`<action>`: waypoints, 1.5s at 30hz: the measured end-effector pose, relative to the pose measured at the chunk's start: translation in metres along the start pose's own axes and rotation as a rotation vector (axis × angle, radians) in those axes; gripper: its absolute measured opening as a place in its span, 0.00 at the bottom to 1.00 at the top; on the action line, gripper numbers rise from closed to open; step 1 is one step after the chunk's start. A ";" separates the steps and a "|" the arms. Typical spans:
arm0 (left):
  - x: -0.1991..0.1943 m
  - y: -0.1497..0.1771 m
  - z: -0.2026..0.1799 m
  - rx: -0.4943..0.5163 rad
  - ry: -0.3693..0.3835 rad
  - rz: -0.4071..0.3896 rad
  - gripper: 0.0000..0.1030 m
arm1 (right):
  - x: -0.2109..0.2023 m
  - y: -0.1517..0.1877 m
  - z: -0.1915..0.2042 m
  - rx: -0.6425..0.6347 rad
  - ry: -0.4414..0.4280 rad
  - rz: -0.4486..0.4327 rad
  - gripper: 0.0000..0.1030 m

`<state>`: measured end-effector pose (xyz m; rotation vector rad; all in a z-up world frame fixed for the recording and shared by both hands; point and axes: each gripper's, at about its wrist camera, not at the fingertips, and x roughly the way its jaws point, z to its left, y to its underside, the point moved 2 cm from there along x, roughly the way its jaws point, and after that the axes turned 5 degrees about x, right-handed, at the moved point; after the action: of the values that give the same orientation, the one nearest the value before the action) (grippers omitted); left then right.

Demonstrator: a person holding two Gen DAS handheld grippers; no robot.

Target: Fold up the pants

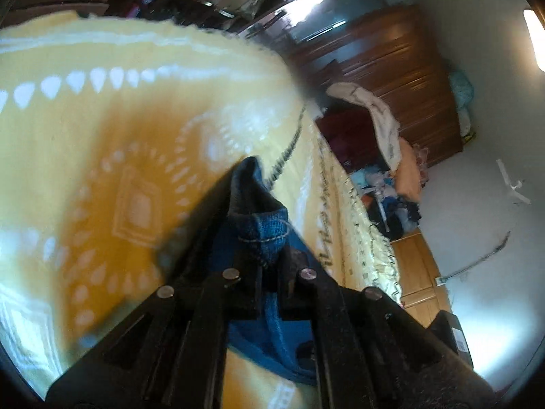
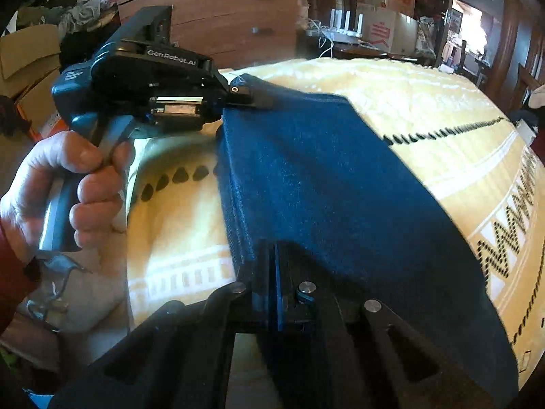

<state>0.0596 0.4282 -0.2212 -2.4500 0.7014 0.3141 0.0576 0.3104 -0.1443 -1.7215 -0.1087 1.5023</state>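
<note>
The pants [image 2: 323,177] are dark blue denim, held up over a yellow patterned blanket [image 2: 425,109] on a bed. My right gripper [image 2: 272,266] is shut on the near edge of the pants, and the fabric stretches away from it. My left gripper [image 2: 262,97] shows in the right wrist view, held in a hand, shut on the far corner of the pants. In the left wrist view my left gripper [image 1: 259,211] is shut on a stitched denim hem [image 1: 269,231], above the blanket [image 1: 85,129].
A wooden dresser [image 2: 231,17] and cardboard boxes [image 2: 385,24] stand behind the bed. A wooden wardrobe [image 1: 391,68], a clothes pile [image 1: 391,201] and a low cabinet [image 1: 419,272] lie beside the bed.
</note>
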 end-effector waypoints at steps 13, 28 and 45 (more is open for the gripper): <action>-0.027 0.039 -0.009 0.019 -0.136 0.059 0.80 | -0.032 0.010 0.020 -0.053 0.007 -0.032 0.07; 0.004 0.043 -0.007 -0.033 -0.126 0.055 0.76 | -0.081 0.019 0.000 0.095 0.032 -0.129 0.21; 0.059 0.038 -0.158 0.471 -0.107 0.041 0.14 | -0.202 0.102 -0.094 0.473 0.269 -0.298 0.18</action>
<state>0.0983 0.2855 -0.1319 -1.9617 0.6901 0.2587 0.0365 0.0839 -0.0547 -1.4300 0.1187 0.9733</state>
